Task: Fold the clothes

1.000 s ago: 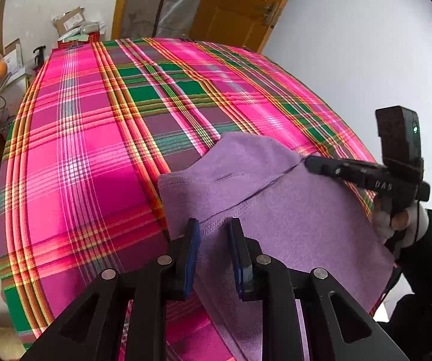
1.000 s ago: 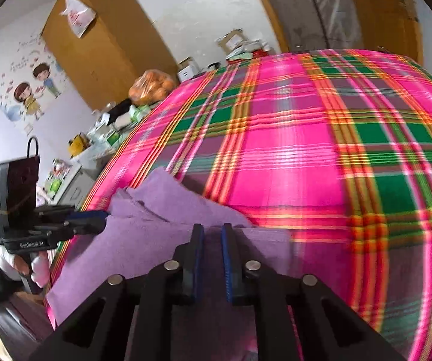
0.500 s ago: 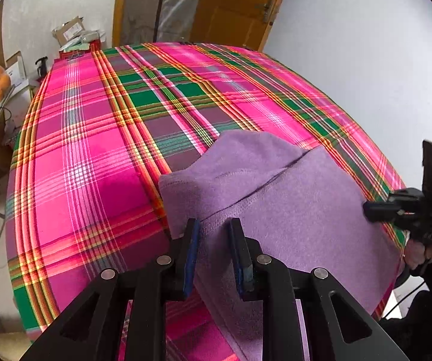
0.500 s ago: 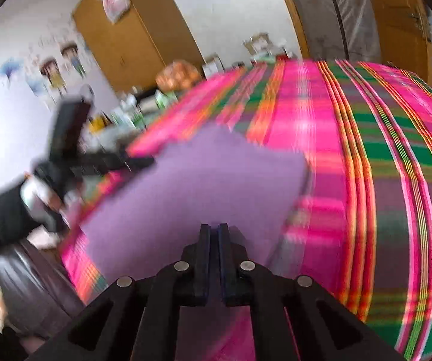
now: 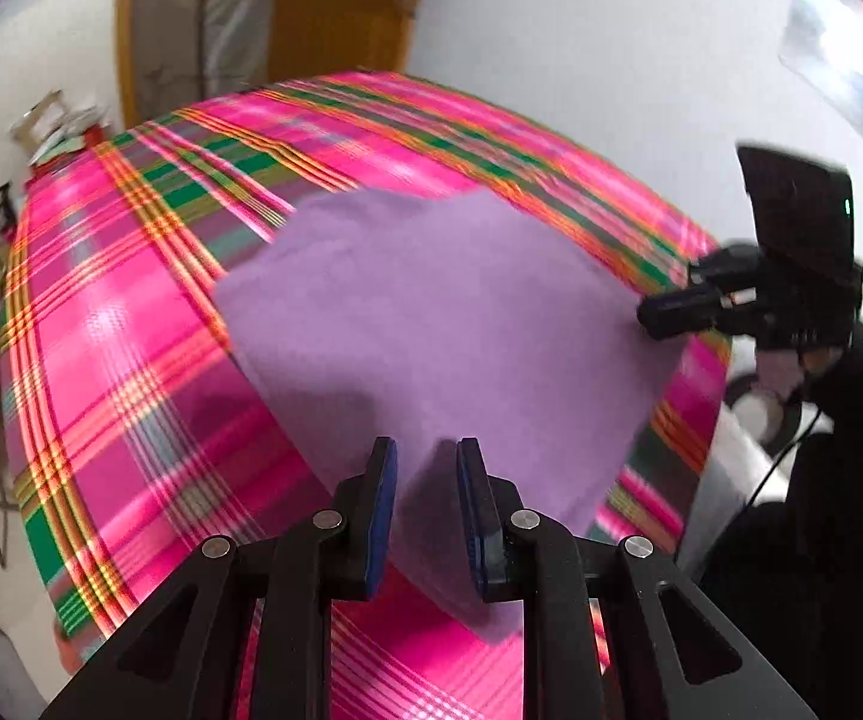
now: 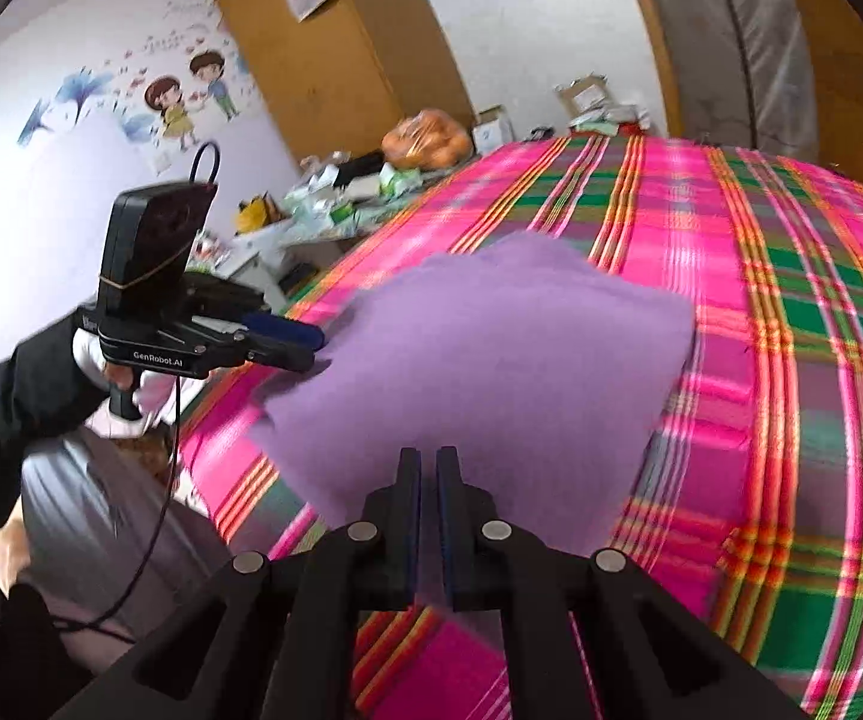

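The left gripper [image 5: 425, 468] pinches one near corner of the purple fleece garment [image 5: 431, 324]; the right gripper [image 6: 428, 474], nearly pressed together, nips the other, stretching it flat above the pink plaid bed [image 5: 113, 360] for folding.

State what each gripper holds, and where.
Both grip the purple garment at its near edge: left gripper on one corner, right gripper on the other.

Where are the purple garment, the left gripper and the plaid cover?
purple garment [image 6: 491, 372]: right wrist view, middle of the top layer.
left gripper [image 6: 296, 342]: right wrist view, fingertips at the garment's corner.
plaid cover [image 6: 803, 324]: right wrist view, bare stretch beside the garment.
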